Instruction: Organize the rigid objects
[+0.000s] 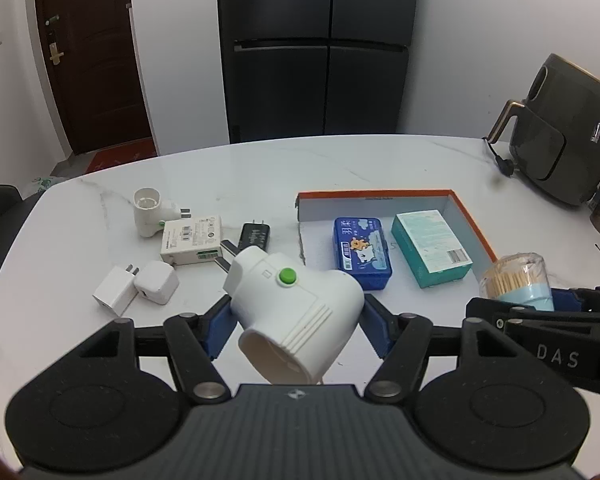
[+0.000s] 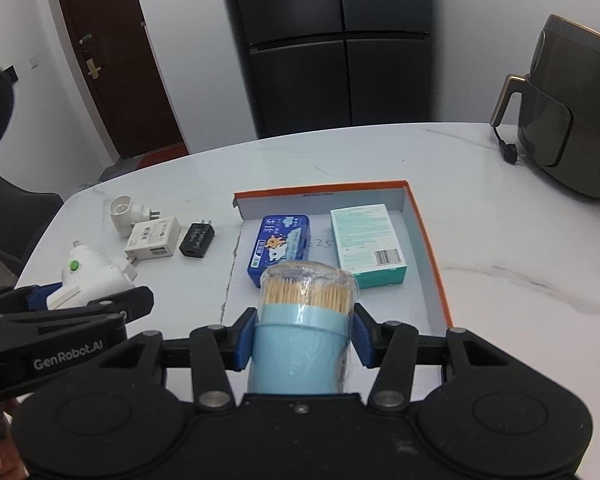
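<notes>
Mid-sorting: the left gripper [image 1: 296, 316] clamped a white plug adapter [image 1: 296, 304], the right gripper [image 2: 300, 340] a toothpick jar [image 2: 305, 312]; next, likely lowering the jar into the orange-rimmed box [image 2: 427, 248] at twelve o'clock.

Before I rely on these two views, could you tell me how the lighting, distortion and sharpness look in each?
Left wrist view: even, soft light; fisheye bends the table edge and darkens the corners; the white socket adapter in the left gripper is sharp. Right wrist view: same barrel distortion; faint glare on the toothpick jar wrap in the right gripper; the orange-rimmed box reads clearly.
</notes>
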{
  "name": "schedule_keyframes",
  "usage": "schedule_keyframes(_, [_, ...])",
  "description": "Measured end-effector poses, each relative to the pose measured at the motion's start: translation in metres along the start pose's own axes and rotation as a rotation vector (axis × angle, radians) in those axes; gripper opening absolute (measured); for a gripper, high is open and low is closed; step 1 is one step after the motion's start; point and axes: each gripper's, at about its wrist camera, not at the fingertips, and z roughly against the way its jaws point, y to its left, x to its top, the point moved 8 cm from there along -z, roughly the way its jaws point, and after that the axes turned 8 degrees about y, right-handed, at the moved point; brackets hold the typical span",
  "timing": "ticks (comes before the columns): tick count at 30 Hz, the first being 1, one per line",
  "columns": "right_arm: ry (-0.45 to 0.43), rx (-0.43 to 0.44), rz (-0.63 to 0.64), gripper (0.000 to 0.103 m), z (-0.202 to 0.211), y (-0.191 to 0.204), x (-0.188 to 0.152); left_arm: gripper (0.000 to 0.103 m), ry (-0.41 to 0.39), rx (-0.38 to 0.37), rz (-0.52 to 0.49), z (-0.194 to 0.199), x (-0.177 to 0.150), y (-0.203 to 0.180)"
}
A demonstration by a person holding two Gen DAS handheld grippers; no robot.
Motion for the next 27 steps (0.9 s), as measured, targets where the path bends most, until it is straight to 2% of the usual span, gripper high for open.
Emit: schedule_keyframes(27, [0.017, -0.03, -0.035, 0.06, -0.002, -0.038, -0.005, 0.068, 0.03, -0.033, -0.033, -0.016, -0.008, -0.04])
